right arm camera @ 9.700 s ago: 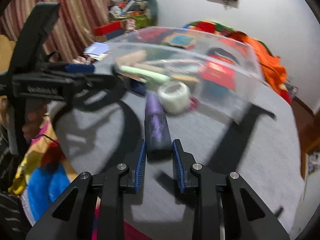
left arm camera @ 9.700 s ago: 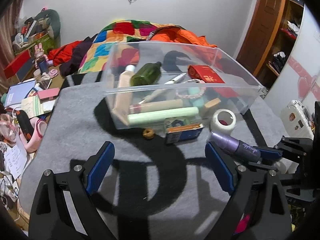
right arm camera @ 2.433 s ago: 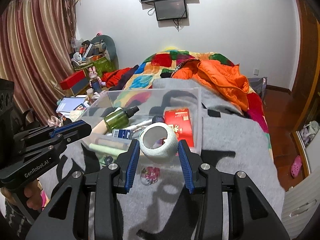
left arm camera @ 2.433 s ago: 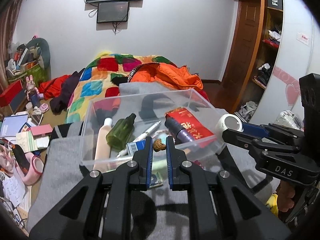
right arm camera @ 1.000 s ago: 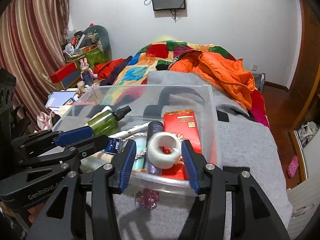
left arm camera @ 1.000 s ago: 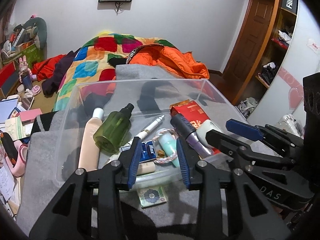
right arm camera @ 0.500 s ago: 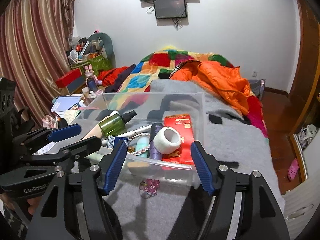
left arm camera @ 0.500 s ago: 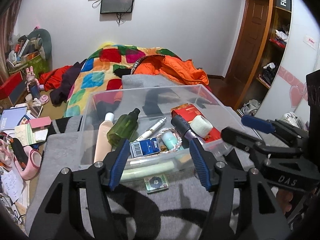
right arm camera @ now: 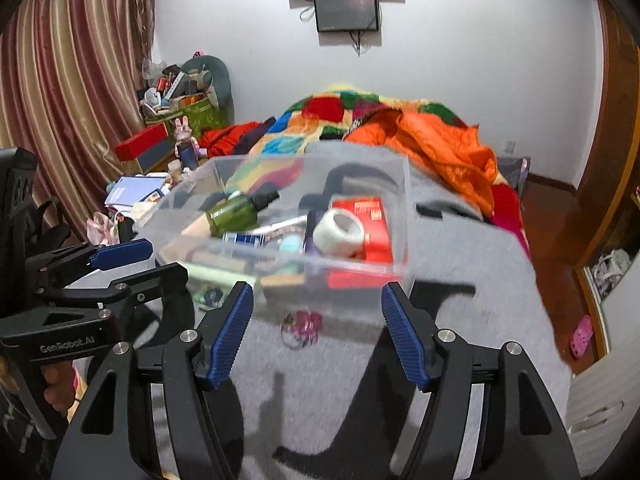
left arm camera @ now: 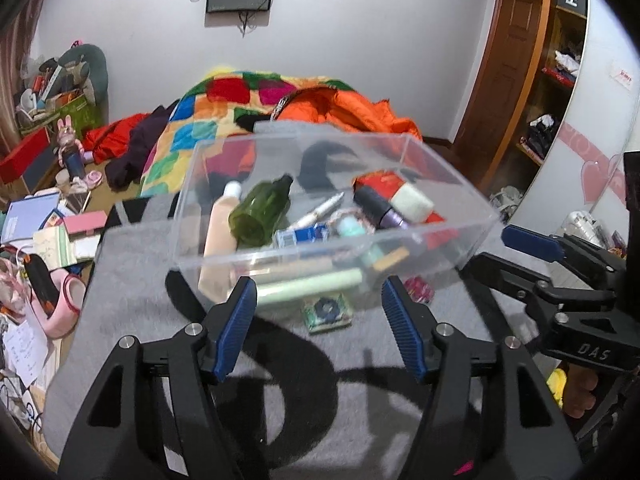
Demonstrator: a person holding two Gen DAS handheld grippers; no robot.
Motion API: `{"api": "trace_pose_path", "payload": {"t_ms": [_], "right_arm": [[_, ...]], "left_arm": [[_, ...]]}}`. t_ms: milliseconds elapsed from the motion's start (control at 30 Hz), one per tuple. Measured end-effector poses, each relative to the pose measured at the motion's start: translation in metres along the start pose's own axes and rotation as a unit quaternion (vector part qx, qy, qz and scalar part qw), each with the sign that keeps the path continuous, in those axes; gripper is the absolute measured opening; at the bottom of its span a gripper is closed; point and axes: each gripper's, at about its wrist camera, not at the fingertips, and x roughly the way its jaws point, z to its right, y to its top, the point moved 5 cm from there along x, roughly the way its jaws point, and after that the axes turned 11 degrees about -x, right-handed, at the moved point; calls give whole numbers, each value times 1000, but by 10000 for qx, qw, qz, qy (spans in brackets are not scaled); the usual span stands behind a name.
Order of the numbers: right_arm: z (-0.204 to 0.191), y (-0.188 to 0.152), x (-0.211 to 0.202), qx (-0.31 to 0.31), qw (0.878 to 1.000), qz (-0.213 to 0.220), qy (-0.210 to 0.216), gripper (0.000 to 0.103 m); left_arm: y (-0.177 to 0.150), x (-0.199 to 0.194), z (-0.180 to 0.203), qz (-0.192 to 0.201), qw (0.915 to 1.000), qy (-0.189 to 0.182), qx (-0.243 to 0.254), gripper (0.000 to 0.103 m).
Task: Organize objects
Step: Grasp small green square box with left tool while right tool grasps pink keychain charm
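A clear plastic bin point(left arm camera: 472, 196) point(right arm camera: 402, 200) stands on the grey cloth. It holds a green bottle point(left arm camera: 260, 210) point(right arm camera: 236, 210), a peach tube point(left arm camera: 218, 236), a pen point(left arm camera: 318, 212), a purple bottle point(left arm camera: 380, 210), a white tape roll point(left arm camera: 412, 202) point(right arm camera: 338, 232), a red box point(right arm camera: 366, 220) and other small items. A small green packet point(left arm camera: 327, 314) and a pink trinket point(left arm camera: 418, 290) point(right arm camera: 302, 324) lie on the cloth in front of the bin. My left gripper point(left arm camera: 318, 326) is open and empty near the packet. My right gripper point(right arm camera: 316, 326) is open and empty above the trinket.
A bed with a patchwork quilt point(left arm camera: 240, 104) and an orange jacket point(right arm camera: 440, 144) lies behind. Clutter of books and boxes point(left arm camera: 48, 232) fills the floor at left. A wardrobe point(left arm camera: 592, 120) stands at right. A curtain point(right arm camera: 60, 100) hangs at left.
Both grippers let go over the bin, opened wide and pulled back toward me. The tape roll and the small brown item now lie inside the bin.
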Motion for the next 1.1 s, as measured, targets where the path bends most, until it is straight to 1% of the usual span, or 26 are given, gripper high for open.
{"api": "trace_pose_path", "payload": {"t_ms": [233,400,500,600,667,733,800,833,867,967,1100], "right_arm": [[-1,-16,21,52,9994,-337,79,63],[-5,-21,43,47,9978,-632,181,63],[-8,-22,54,43,9968,-770,226,62],[-9,-24,64,65,9956,-890,270,54],[-10,-26,69,72,9948,-970,302,45],[-10,-28,72,28,9947,-1004,233,41],[-11,-28,71,10,9951,-967,220,33],[-11,-28,71,13,9951,-960,222,26],[-10,-29,70,40,9952,-952,211,22],[-5,-29,68,150,9954,-907,255,16],[5,-32,64,350,9954,-830,316,15]], "left_arm": [[-21,18,-7,-400,9991,10,-108,64],[-28,23,-11,-467,9988,174,-29,64],[-26,27,-12,-550,9984,101,-111,64],[-22,33,-13,-573,9982,84,-160,64],[-19,37,-11,-590,9981,82,-169,64],[-18,42,-9,-622,9979,71,-172,64],[-17,45,-5,-611,9980,112,-125,64],[-17,46,-3,-589,9981,166,-76,64],[-17,48,-2,-581,9981,218,-39,64],[-17,54,0,-675,9974,256,-77,64],[-17,60,-4,-781,9963,217,-297,64]]}}
